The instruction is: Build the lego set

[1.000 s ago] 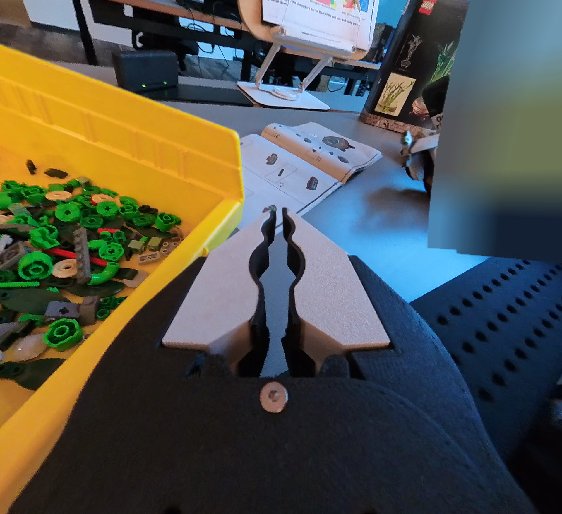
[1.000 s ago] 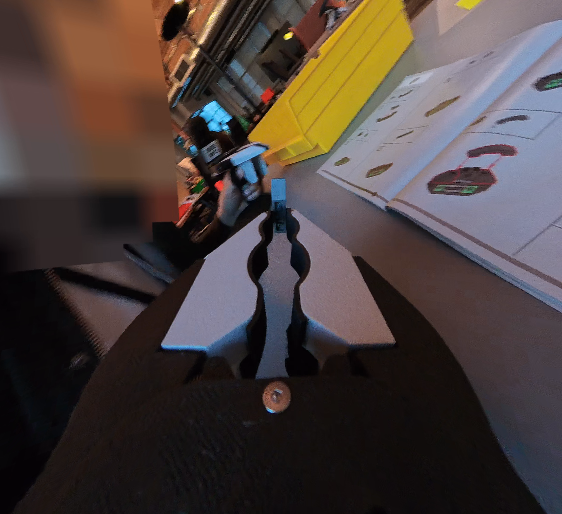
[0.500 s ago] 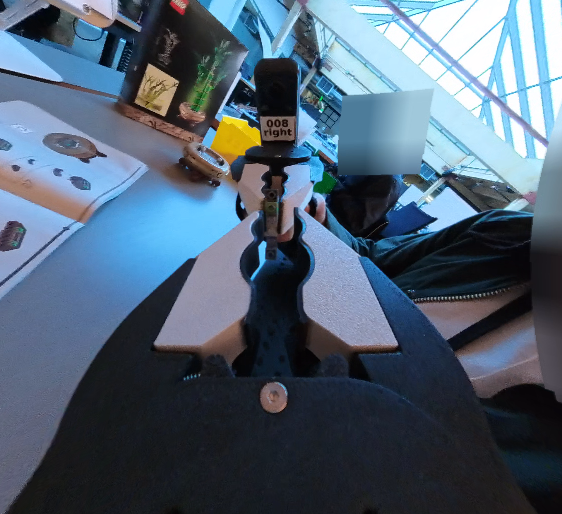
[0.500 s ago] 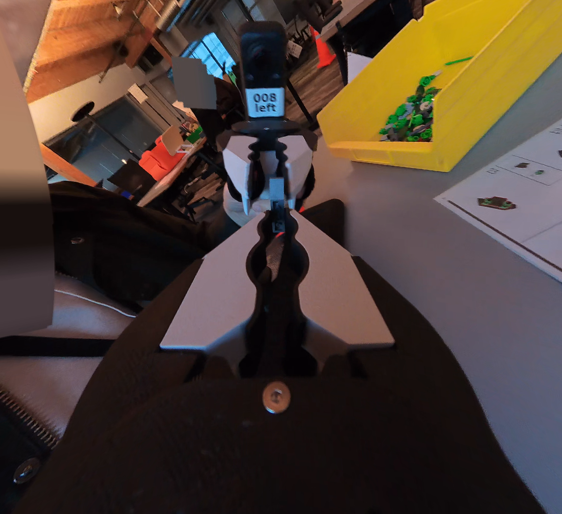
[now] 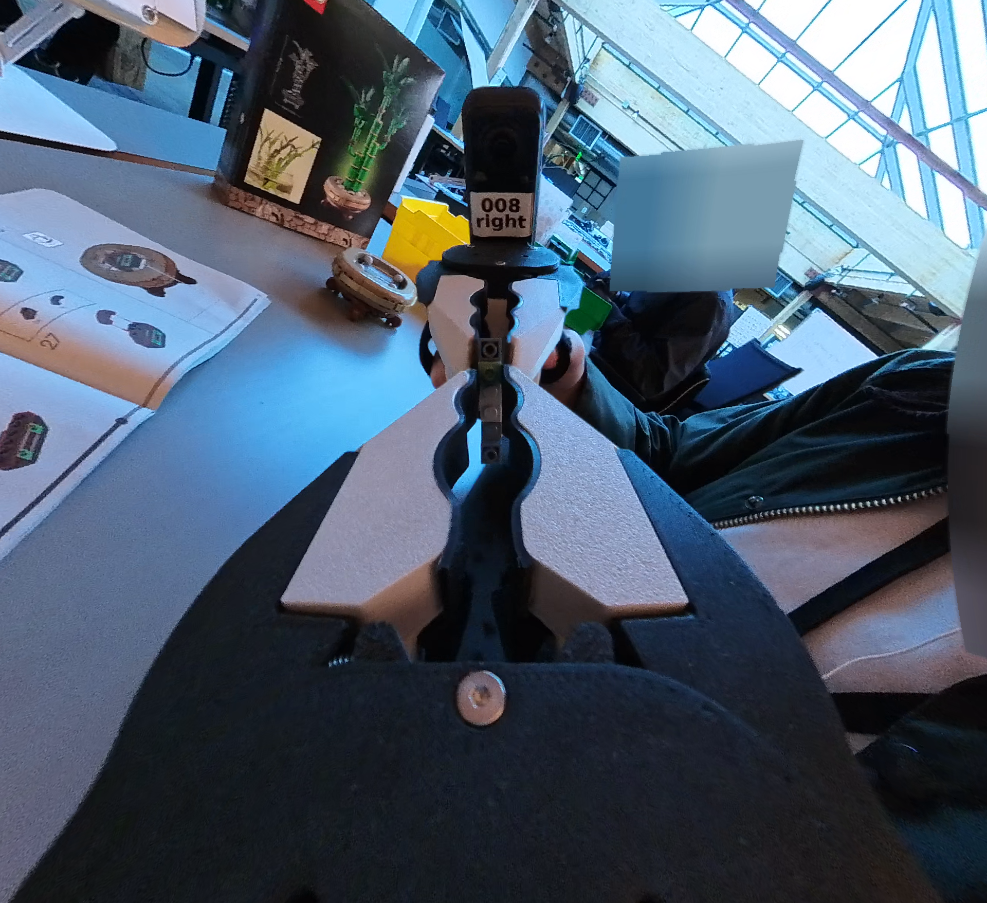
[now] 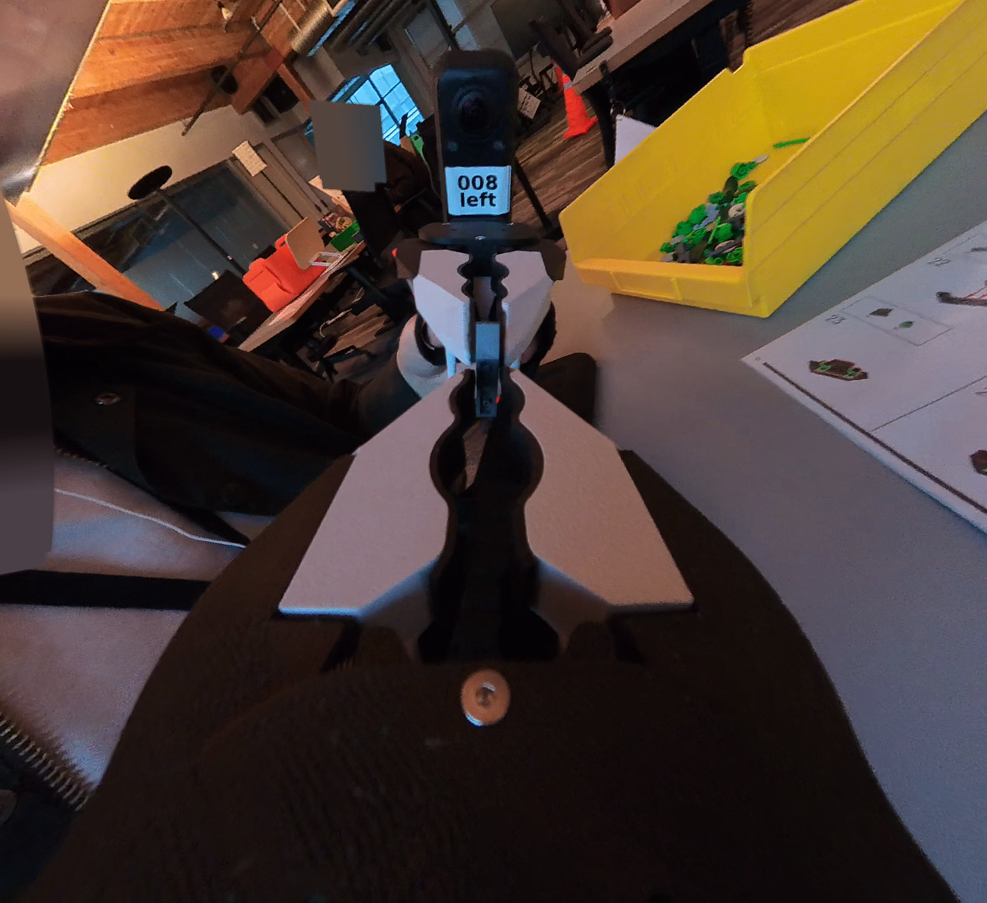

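Grey tabletop (image 5: pixel 224 450) spreads under a glazed roof and timber beams, with an open instruction booklet (image 5: pixel 107 300) at nine o'clock in the left wrist view, a black lego box (image 5: pixel 326 108) at eleven o'clock and a small round tan lego base (image 5: pixel 371 284) just beside it. Held tip to tip above the table edge, the two grippers face each other. The left gripper (image 5: pixel 490 380) is clenched on a thin grey lego strip (image 5: pixel 490 412) running back between its fingers. The right gripper (image 6: pixel 485 380) is clenched on a small dark lego piece (image 6: pixel 486 394), which meets the strip end-on. At two o'clock in the right wrist view a yellow bin (image 6: pixel 801 140) holds loose green and grey lego pieces (image 6: pixel 710 225).
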`<state>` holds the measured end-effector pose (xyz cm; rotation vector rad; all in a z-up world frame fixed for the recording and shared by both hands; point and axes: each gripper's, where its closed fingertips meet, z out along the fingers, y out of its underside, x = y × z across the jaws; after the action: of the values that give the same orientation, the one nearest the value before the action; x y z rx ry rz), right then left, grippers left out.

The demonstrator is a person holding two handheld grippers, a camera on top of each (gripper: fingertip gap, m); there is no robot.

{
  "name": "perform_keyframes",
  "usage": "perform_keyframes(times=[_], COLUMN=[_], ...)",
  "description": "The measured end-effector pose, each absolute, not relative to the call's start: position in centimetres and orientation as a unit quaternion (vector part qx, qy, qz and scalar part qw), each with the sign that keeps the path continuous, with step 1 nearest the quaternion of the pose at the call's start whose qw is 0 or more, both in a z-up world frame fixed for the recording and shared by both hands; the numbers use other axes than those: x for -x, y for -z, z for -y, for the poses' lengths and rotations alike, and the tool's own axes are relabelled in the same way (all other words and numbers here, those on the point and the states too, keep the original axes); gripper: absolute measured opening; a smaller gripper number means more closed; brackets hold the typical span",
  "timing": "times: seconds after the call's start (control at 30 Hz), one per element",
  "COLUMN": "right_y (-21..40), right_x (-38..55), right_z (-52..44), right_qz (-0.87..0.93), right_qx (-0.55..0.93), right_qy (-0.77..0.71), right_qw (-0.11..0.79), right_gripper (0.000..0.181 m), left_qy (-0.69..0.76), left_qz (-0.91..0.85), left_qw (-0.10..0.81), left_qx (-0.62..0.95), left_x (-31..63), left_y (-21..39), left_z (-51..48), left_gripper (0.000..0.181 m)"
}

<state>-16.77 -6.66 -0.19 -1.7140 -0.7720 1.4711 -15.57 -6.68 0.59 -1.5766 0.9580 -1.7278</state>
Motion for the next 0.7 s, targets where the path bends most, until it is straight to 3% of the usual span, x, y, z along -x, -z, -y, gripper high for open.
perform_keyframes(times=[0.13,0.3,0.7], right_y=[-0.6,0.6,1.5], right_x=[15.6,15.2,14.4], right_z=[5.7,5.0,4.6], right_qz=[0.267,0.251,0.2], right_qx=[0.65,0.663,0.658], right_qy=[-0.606,-0.607,-0.648], right_qw=[0.373,0.359,0.327], right_gripper=[0.015,0.006,0.005], left_qy=[0.625,0.617,0.645], left_qz=[-0.378,-0.385,-0.345], left_qw=[0.301,0.299,0.295], left_qx=[0.613,0.618,0.614], left_x=[15.2,14.4,14.0], left_y=[0.3,1.0,1.3], left_z=[6.2,5.8,4.9], left_gripper=[0.006,0.006,0.005])
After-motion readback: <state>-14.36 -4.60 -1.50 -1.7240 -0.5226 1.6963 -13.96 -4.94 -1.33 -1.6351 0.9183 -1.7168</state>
